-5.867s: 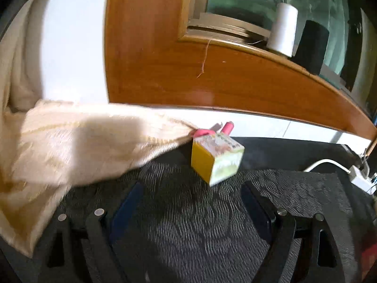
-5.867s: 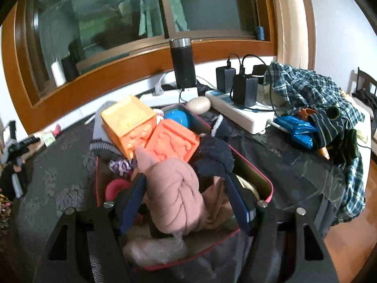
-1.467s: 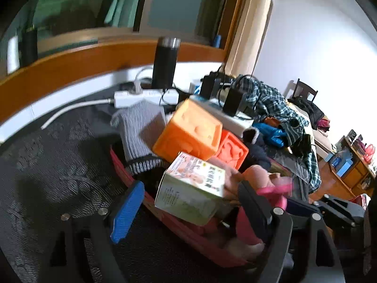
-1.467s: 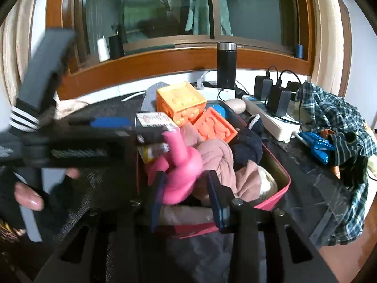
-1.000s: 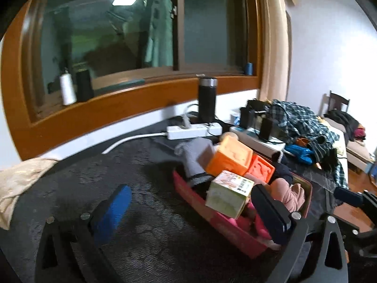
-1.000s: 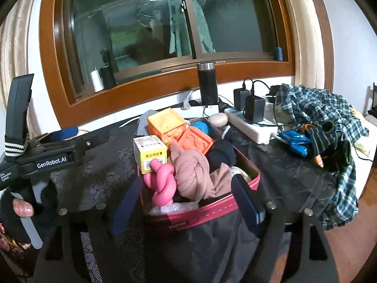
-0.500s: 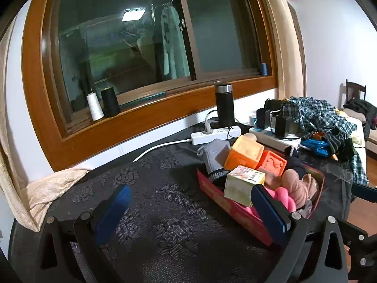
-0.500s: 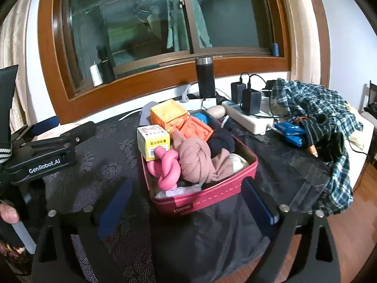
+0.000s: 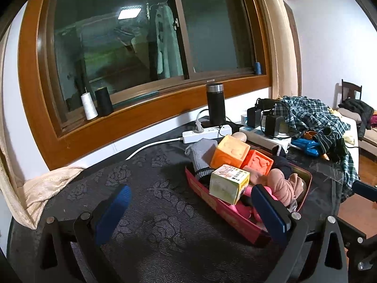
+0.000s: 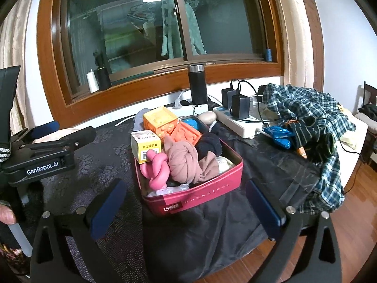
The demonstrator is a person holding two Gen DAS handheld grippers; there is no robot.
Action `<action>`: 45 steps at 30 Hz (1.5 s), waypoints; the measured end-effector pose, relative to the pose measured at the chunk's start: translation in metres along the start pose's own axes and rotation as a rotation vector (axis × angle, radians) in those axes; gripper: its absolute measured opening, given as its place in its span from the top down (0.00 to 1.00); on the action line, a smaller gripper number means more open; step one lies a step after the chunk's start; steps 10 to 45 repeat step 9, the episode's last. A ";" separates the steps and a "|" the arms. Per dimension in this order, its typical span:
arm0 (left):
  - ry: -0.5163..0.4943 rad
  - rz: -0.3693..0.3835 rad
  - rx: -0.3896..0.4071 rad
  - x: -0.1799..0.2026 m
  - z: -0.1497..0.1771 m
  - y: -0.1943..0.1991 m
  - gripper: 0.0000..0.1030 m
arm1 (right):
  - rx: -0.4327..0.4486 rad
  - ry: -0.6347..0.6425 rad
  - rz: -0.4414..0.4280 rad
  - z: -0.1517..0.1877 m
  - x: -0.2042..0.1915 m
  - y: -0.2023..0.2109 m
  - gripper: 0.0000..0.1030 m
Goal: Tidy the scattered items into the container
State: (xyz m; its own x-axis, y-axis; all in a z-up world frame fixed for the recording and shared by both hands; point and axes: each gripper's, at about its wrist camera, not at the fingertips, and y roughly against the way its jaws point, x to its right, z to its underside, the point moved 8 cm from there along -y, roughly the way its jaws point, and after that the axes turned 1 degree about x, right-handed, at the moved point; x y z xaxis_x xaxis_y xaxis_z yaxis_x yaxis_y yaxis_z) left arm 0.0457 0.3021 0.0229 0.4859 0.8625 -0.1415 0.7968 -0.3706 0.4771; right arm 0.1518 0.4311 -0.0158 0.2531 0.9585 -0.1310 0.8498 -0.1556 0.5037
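A red tin box (image 10: 200, 195) stands on the dark patterned table, piled full. In it lie a yellow-and-white carton (image 10: 145, 145), a pink knotted toy (image 10: 156, 169), orange cubes (image 10: 162, 120), a dusty-pink knotted cloth (image 10: 185, 162) and dark socks (image 10: 209, 145). The box also shows in the left wrist view (image 9: 226, 210), with the carton (image 9: 228, 184) on top. My left gripper (image 9: 190, 212) is open and empty, back from the box to its left. My right gripper (image 10: 186, 207) is open and empty, in front of the box.
Behind the box stand a black flask (image 10: 198, 82), power strips with chargers (image 10: 238, 115), a plaid shirt (image 10: 304, 118) and a blue toy (image 10: 280, 136). A cream curtain (image 9: 40, 186) drapes onto the table's left. Thread spools (image 9: 96, 102) sit on the sill. Wooden floor lies at right.
Both grippers let go of the carton and the pink toy, which now lie in the box, and have drawn back and up from it. Both jaws now stand wide open.
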 end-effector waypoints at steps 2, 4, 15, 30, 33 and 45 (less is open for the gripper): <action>0.000 0.013 -0.009 0.004 0.000 -0.002 0.00 | 0.000 -0.004 0.002 0.001 0.002 0.000 0.01; 0.002 0.030 -0.017 0.008 0.000 -0.003 0.00 | -0.001 -0.006 0.002 0.002 0.003 0.000 0.01; 0.000 0.043 0.001 0.014 0.001 -0.001 0.00 | -0.010 -0.008 0.002 0.006 0.004 -0.003 0.01; 0.000 0.043 0.001 0.014 0.001 -0.001 0.00 | -0.010 -0.008 0.002 0.006 0.004 -0.003 0.01; 0.000 0.043 0.001 0.014 0.001 -0.001 0.00 | -0.010 -0.008 0.002 0.006 0.004 -0.003 0.01; 0.000 0.043 0.001 0.014 0.001 -0.001 0.00 | -0.010 -0.008 0.002 0.006 0.004 -0.003 0.01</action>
